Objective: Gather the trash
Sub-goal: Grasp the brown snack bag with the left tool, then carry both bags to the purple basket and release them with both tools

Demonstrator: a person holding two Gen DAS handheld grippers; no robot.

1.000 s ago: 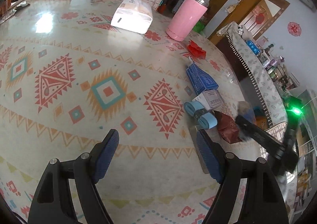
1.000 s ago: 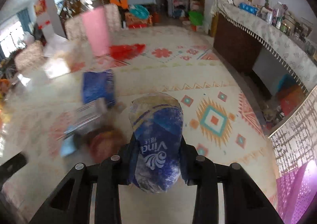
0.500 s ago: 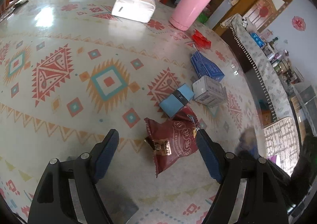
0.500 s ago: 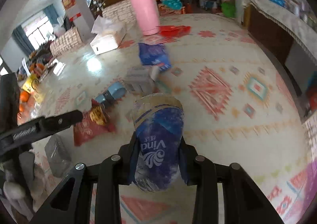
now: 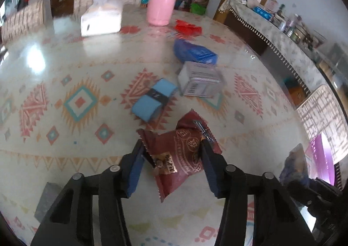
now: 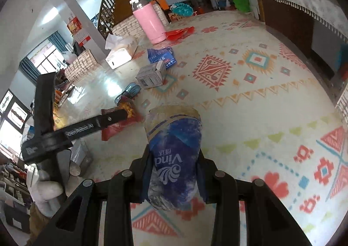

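left gripper point(image 5: 171, 161) fingers wide, straddling the maroon snack wrapper point(image 5: 180, 159) lying flat on the tabletop point(image 5: 65, 159); pads just beside its edges, contact not clear, not closed on it yet. right gripper point(image 6: 174, 172) fingers narrow, clamped on a blue tissue pack point(image 6: 174, 150), lifted clear of the tabletop.

handling, as a guess: wrapper is thin crinkly foil, very light, slick, will crumple and may slide on the glossy cloth; pinch across the middle bulge, not the serrated ends. tissue pack is soft and squashy, light, holds fine at mid-body.

count beyond the fingers: one light blue roll with black band point(image 5: 154, 99), one grey carton point(image 5: 199, 82), one dark blue packet point(image 5: 195, 52), one red crumpled scrap point(image 5: 188, 28). so six trash pieces in total with the two at the fingers. also one pink tumbler point(image 5: 162, 0) and one white tissue box point(image 5: 101, 19), likely not trash. grey flat piece point(image 5: 46, 200) near left edge, can't tell what.
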